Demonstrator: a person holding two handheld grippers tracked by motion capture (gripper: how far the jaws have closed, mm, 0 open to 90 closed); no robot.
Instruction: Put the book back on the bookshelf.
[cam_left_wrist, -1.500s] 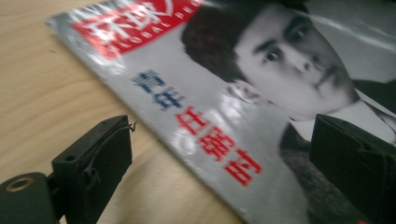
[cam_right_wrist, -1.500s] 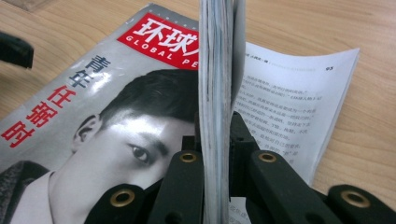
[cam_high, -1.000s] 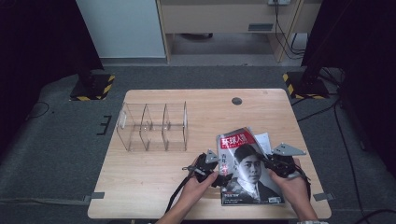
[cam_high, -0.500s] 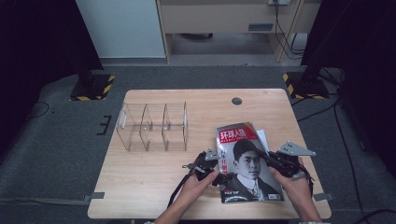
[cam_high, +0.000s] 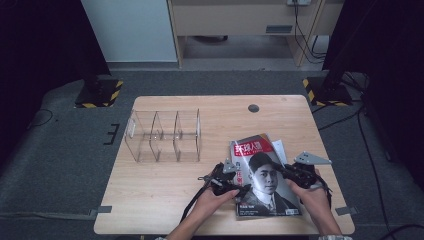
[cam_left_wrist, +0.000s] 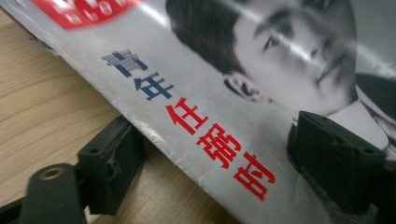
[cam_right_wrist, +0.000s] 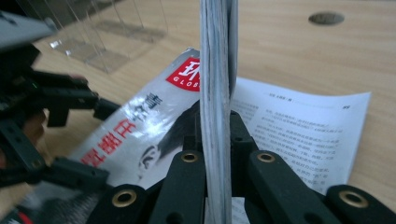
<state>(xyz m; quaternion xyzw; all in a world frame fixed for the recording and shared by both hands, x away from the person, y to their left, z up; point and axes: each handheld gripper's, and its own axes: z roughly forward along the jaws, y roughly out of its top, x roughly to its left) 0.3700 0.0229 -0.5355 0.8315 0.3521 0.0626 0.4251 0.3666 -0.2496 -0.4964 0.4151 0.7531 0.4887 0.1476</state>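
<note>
The right gripper (cam_right_wrist: 215, 140) pinches the magazine (cam_high: 265, 175) at its right edge. The left gripper (cam_left_wrist: 233, 163), jaws just closing yet still spread, straddles the magazine's left edge beside the clear divider rack (cam_high: 162, 135).

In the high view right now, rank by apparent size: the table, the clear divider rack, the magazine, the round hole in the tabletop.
1. table, largest.
2. clear divider rack and magazine cover much the same area; the hands hide part of the magazine, so I won't rank them.
3. round hole, smallest.

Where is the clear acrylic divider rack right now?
In the high view, the clear acrylic divider rack stands on the wooden table's left half, left of the portrait-cover magazine.
</note>
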